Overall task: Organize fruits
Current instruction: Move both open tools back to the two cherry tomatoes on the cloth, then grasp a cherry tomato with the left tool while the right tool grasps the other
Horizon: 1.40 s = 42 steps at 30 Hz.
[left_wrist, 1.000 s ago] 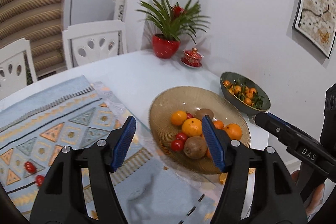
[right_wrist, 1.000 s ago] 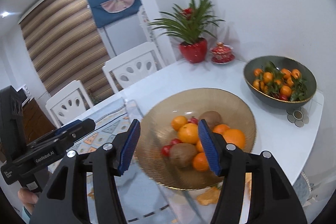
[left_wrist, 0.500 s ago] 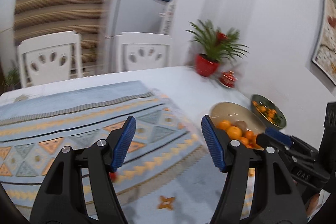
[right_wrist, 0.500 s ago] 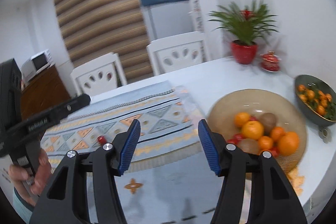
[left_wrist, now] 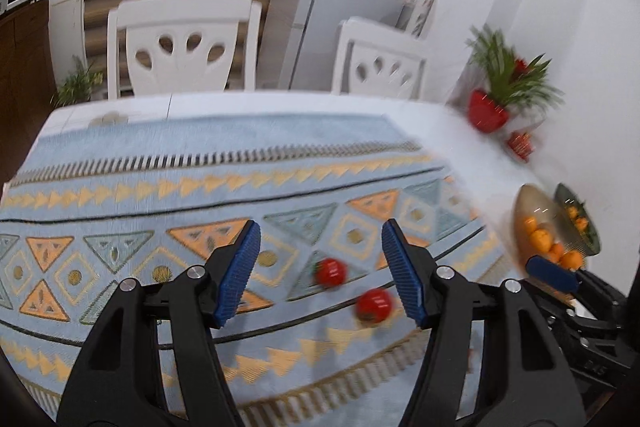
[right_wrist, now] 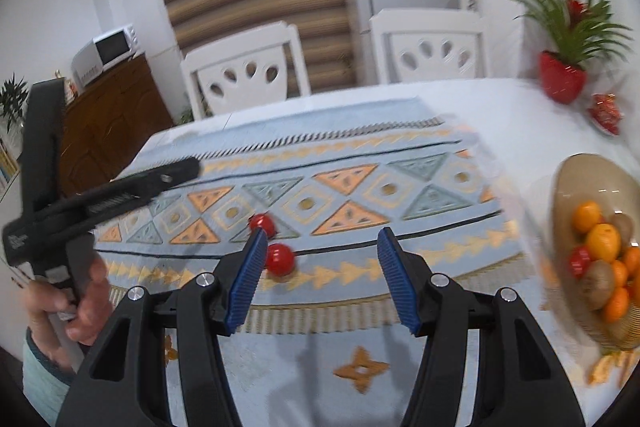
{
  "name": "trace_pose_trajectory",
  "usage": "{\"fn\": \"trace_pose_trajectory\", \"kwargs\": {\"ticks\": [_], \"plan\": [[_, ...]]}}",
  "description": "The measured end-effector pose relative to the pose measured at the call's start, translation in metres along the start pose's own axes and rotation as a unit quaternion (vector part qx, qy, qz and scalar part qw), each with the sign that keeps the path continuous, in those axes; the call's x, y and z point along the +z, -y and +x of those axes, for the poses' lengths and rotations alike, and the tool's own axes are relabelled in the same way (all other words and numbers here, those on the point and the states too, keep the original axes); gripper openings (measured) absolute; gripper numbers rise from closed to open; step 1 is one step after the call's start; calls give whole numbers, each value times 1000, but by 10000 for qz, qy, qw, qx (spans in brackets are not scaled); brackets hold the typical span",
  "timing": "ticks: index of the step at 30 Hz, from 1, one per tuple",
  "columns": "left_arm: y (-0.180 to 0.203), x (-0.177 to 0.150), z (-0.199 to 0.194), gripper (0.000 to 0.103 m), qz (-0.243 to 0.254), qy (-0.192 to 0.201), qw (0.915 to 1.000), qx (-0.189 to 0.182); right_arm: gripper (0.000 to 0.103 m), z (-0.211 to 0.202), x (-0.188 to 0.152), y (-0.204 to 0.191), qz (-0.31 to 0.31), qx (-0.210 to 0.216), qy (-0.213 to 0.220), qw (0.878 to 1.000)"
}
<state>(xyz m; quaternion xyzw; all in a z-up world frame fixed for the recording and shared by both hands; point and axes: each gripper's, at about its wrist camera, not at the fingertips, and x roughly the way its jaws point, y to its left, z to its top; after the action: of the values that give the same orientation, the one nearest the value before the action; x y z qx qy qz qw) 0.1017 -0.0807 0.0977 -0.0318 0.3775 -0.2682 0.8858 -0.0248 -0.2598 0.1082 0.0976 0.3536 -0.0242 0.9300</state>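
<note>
Two small red fruits lie loose on the patterned blue cloth (left_wrist: 200,163). In the left wrist view the far red fruit (left_wrist: 330,271) and the near red fruit (left_wrist: 374,304) sit between the fingers of my left gripper (left_wrist: 320,271), which is open above them. In the right wrist view the same far fruit (right_wrist: 262,223) and near fruit (right_wrist: 280,259) lie just beyond the left fingertip of my right gripper (right_wrist: 322,277), also open and holding nothing. An amber glass bowl (right_wrist: 568,179) with oranges, kiwis and red fruits stands at the right.
A dark green bowl (left_wrist: 588,227) of small oranges stands behind the amber bowl. A red-potted plant (right_wrist: 564,79) and a small red dish (right_wrist: 606,109) stand at the table's far right. Two white chairs (right_wrist: 244,67) stand behind the table. A hand (right_wrist: 72,311) holds the left gripper's handle.
Both grippers have swung left, away from the amber bowl and over the patterned cloth. The two loose red fruits now lie close in front of both grippers.
</note>
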Motion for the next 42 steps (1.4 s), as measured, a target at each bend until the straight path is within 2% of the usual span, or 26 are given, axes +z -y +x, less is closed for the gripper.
{"fn": "trace_pose_trajectory", "kwargs": {"ticks": [6, 11, 16, 24, 38, 42], "plan": [[-22, -12, 48, 61, -341, -365, 9987, -133, 57, 48, -4, -16, -35, 182, -264, 9995], [-26, -17, 67, 61, -492, -488, 9970, -330, 57, 73, -11, -16, 42, 368, -320, 9988], [-17, -29, 78, 61, -179, -563, 9979, -271, 57, 87, -21, -14, 80, 485, -354, 9982], [-17, -29, 84, 58, -187, -590, 9977, -286, 58, 94, -28, -29, -226, 466, -434, 9977], [4, -33, 86, 56, 406, -632, 9970, -193, 58, 104, -32, -36, -396, 367, -606, 9967], [8, -35, 89, 53, 509, -709, 9960, -178, 58, 106, -32, -37, -388, 345, -641, 9966]]}}
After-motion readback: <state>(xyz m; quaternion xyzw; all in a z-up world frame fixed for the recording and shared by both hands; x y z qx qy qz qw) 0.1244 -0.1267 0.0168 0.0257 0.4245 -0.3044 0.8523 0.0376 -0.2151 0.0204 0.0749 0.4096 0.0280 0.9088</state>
